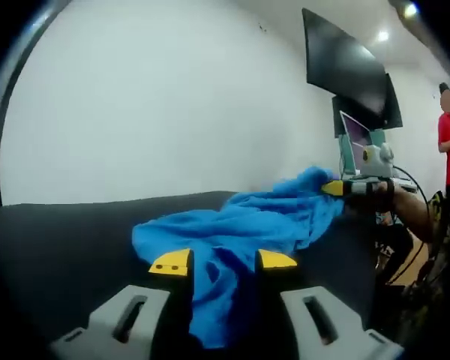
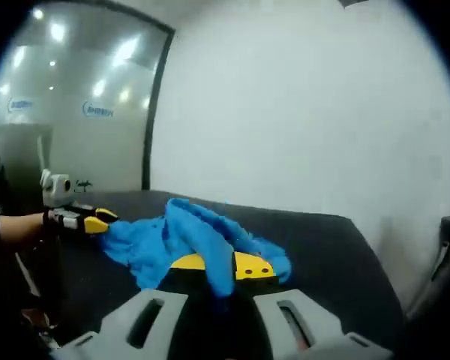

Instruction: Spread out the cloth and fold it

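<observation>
A crumpled blue cloth (image 1: 247, 225) lies stretched across a dark table (image 1: 60, 247). My left gripper (image 1: 223, 262) is shut on the cloth's near end, which bunches between its yellow-tipped fingers (image 1: 171, 262). My right gripper (image 1: 354, 187) comes in at the far right, pinching the other end. In the right gripper view the same cloth (image 2: 180, 232) runs from my right gripper (image 2: 220, 266), shut on a fold of it, to the left gripper (image 2: 86, 220), which grips the far edge at the left. The cloth sags in loose folds between the two.
A white wall (image 1: 172, 97) stands behind the table. A dark screen (image 1: 345, 67) hangs on it above an open laptop (image 1: 356, 146). A person in a red shirt (image 1: 448, 135) stands at the far right. A glass partition (image 2: 67, 112) sits beyond the table's left end.
</observation>
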### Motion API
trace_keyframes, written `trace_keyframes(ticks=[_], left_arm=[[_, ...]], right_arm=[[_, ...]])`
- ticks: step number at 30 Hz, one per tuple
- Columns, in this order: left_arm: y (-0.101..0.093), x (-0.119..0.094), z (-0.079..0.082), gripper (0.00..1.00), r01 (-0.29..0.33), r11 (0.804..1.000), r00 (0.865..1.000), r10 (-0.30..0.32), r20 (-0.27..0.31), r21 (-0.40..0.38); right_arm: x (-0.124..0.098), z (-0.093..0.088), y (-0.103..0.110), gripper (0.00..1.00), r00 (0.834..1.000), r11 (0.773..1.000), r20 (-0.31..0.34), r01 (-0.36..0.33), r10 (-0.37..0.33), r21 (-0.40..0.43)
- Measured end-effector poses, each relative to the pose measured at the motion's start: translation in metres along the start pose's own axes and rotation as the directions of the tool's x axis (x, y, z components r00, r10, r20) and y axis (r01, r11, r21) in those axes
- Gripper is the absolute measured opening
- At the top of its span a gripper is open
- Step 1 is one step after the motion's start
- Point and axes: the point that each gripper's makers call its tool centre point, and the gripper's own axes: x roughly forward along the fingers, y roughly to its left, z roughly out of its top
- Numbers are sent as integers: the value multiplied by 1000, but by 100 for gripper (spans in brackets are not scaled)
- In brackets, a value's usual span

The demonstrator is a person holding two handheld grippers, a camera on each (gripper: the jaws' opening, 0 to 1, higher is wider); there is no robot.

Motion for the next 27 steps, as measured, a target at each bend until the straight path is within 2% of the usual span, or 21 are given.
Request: trace_keyframes(ticks=[2, 5, 7, 8, 10, 12, 14, 16, 18, 19, 20, 21, 22, 25, 27], left_arm=[[3, 1, -2, 35, -10, 1000, 1000, 10, -3, -8], [1, 3, -5, 35, -12, 1000, 1000, 12, -17, -8], [-1, 4, -11, 35, -11, 1000, 999, 11, -42, 12], [-2, 4, -15, 35, -14, 1000, 998, 16, -63, 25], [-3, 6, -23, 34, -23, 998, 994, 29, -104, 60], [-4, 8, -29, 24, -21, 994, 989, 36, -145, 106], [-7, 9, -33, 10, -7, 992, 983, 30, -180, 126], [-7, 9, -28, 7, 1, 992, 982, 22, -187, 123], [0, 5, -7, 6, -14, 995, 991, 26, -133, 95], [10, 2, 7, 5, -44, 992, 992, 57, -109, 122], [27, -6, 28, 5, -103, 985, 991, 114, -71, 139], [37, -12, 48, 4, -134, 984, 990, 137, -23, 119], [43, -16, 61, 4, -147, 984, 989, 147, 8, 102], [67, -36, 117, 2, -176, 984, 976, 175, 130, -6], [75, -48, 152, 2, -201, 979, 958, 199, 206, -10]], right_arm=[[-2, 13, -9, 8, 999, 999, 39, 28, -29, 24], [-5, 19, -18, 7, 996, 997, 70, 49, -53, 52], [-7, 15, -29, 7, 992, 994, 74, 95, -99, 54], [-9, 12, -38, 6, 987, 987, 66, 138, -144, 84], [-10, 4, -41, 5, 990, 986, 42, 131, -136, 107], [-12, -3, -39, 5, 992, 985, 21, 123, -126, 120], [-16, -3, -40, 5, 991, 985, 22, 127, -131, 114], [-20, 5, -43, 5, 989, 983, 57, 131, -139, 125], [-25, 12, -45, 5, 986, 982, 76, 134, -145, 134], [-25, 15, -46, 5, 987, 982, 78, 133, -144, 131], [-27, 17, -47, 5, 986, 983, 79, 134, -144, 128], [-28, 20, -46, 5, 986, 983, 86, 130, -142, 128], [-29, 23, -43, 5, 986, 984, 102, 113, -128, 139], [-28, 36, -20, 5, 988, 984, 148, 9, -36, 176], [-30, 51, -2, 2, 981, 983, 193, -52, 18, 177]])
